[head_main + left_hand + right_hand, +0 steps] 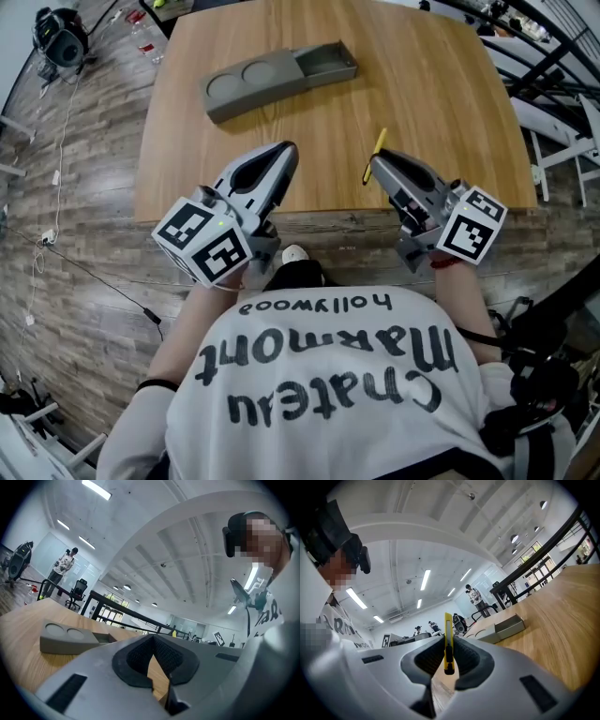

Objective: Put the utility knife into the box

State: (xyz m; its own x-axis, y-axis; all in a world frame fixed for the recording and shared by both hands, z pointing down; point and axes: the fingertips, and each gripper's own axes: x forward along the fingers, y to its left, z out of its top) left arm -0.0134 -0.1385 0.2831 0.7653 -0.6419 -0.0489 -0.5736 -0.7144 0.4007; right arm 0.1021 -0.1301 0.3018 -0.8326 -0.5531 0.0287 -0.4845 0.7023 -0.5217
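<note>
A yellow utility knife (374, 156) (448, 641) stands upright between the jaws of my right gripper (373, 165) (448, 660), which is shut on it near the table's front edge. The grey box (278, 78) (500, 629) (70, 638) lies at the far middle of the wooden table (450, 103), its open compartment at the right end and two round recesses at the left. My left gripper (287, 156) (153, 660) hovers over the front of the table with its jaws closed and nothing between them.
The table's front edge runs just behind both grippers. A black railing (553, 37) and white frames stand to the right of the table. Cables and a fan (58, 37) lie on the floor at the left. People stand far off in the room.
</note>
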